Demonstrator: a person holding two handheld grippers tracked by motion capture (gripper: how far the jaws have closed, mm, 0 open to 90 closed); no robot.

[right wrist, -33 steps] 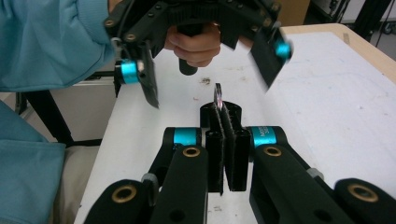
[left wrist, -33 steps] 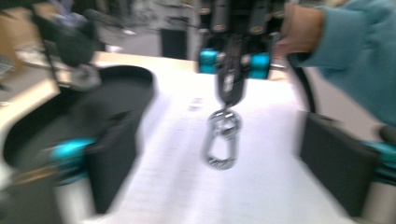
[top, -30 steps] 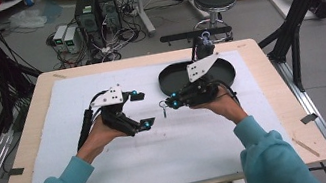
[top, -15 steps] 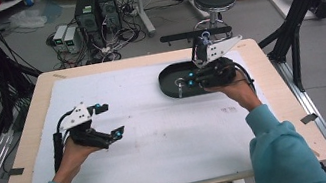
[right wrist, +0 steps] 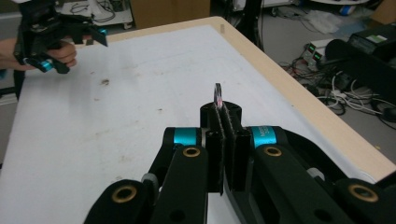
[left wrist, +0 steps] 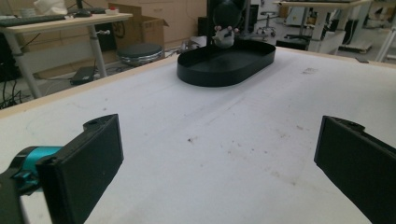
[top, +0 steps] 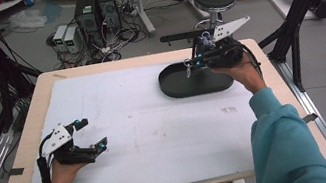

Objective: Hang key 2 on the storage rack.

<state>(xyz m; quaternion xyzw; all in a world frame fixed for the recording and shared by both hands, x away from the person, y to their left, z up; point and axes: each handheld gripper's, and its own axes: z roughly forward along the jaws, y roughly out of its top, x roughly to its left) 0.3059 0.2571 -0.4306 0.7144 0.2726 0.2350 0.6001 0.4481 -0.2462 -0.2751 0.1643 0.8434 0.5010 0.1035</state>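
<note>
Small ring-topped trinket (right wrist: 217,95) | clamped in my right tongs (top: 190,65) over black tray (top: 177,85) | not yet released | my left tongs (top: 93,134) apart, empty, above tabletop (top: 159,138).

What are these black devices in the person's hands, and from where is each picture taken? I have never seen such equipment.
They are hand-held grippers, each with two black jaws that pinch things. A person holds one in each hand at a table covered with a white sheet.

The high view looks down from above. The other two views come from cameras riding on each gripper, looking along its jaws.

The left gripper is near the table's front left corner, jaws wide apart with nothing between them. The right gripper is over a black oval tray, jaws shut on a small thin round object; what it is I cannot tell.
</note>
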